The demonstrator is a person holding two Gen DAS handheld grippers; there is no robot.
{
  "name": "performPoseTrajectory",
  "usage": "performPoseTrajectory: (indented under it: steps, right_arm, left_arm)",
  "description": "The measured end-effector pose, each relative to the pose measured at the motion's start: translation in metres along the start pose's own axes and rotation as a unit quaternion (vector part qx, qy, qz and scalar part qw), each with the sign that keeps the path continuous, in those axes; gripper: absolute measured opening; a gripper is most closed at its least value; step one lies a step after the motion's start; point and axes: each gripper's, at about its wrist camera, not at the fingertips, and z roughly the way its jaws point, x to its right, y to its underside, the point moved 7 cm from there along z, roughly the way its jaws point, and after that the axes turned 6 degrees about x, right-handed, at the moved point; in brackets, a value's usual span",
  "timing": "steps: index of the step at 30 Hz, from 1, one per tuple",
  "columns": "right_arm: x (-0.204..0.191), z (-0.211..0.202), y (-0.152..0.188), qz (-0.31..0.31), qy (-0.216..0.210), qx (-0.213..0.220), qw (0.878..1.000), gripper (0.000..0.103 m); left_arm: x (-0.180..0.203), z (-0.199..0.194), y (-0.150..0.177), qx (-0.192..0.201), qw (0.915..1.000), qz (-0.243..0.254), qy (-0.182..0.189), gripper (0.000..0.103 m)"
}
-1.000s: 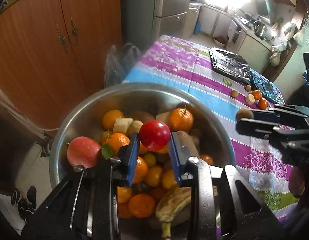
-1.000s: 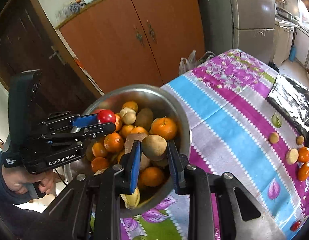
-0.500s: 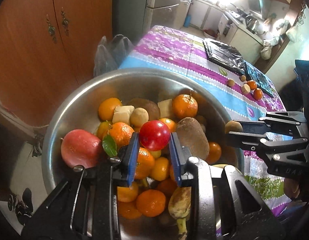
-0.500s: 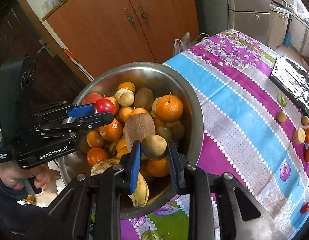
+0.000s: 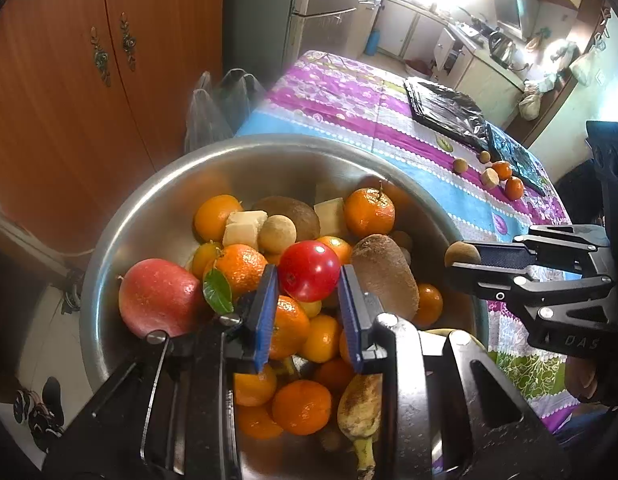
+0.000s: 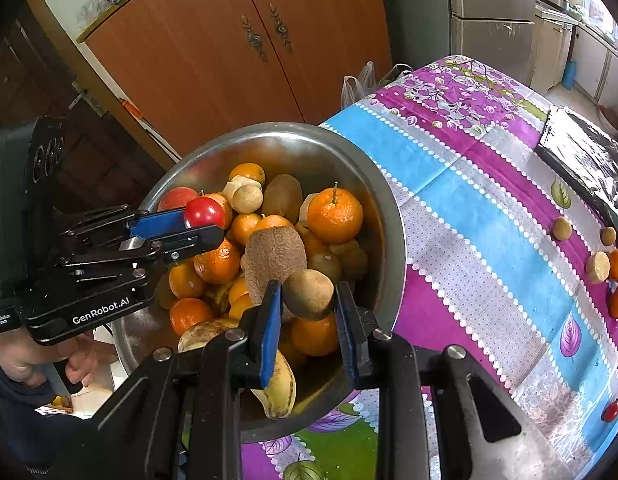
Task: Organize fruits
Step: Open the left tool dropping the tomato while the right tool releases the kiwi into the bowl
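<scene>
Left tongs [image 5: 309,300]: I clamped a glossy, round red fruit [image 5: 309,274] between the blue pads, over the bowl.
Right tongs [image 6: 308,312]: I pinched a dull, rough-skinned brown fruit [image 6: 308,294] above the near rim.
Bowl [image 6: 389,216]: brushed steel, heaped with dimpled tangerines [image 6: 335,214], a fuzzy kiwi [image 6: 275,258] and a spotted banana [image 6: 279,390].
Surface [image 6: 489,216]: striped, dotted cloth under a few loose fruits.

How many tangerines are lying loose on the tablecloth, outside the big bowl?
2 tangerines: one beside the foil-covered tray, the other just nearer to the camera. More may lie out of view.
</scene>
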Motion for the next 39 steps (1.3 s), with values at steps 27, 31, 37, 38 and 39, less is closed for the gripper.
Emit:
performPoseTrajectory:
  steps: [27, 31, 37, 38, 39]
  right_arm:
    - [-0.006, 0.009, 0.003, -0.004, -0.007, -0.004, 1.0, 0.03]
    - [-0.005, 0.009, 0.003, -0.002, -0.004, -0.003, 1.0, 0.031]
    - [-0.006, 0.004, 0.002, -0.005, -0.001, -0.001, 1.0, 0.033]
    - [-0.006, 0.001, 0.002, -0.006, 0.001, 0.002, 1.0, 0.035]
    - [-0.006, -0.003, 0.001, -0.008, 0.005, 0.004, 1.0, 0.037]
  left_arm:
    - [0.001, -0.001, 0.002, -0.001, 0.9999, -0.001, -0.01, 0.031]
    - [0.001, -0.001, 0.002, -0.001, 0.9999, -0.001, -0.011, 0.032]
    - [0.003, -0.002, 0.001, -0.002, 0.9999, 0.0, -0.015, 0.053]
    - [0.004, -0.002, 0.001, -0.001, 0.9999, 0.0, -0.016, 0.058]
    - [0.004, -0.003, 0.0, 0.0, 0.9999, -0.001, -0.017, 0.059]
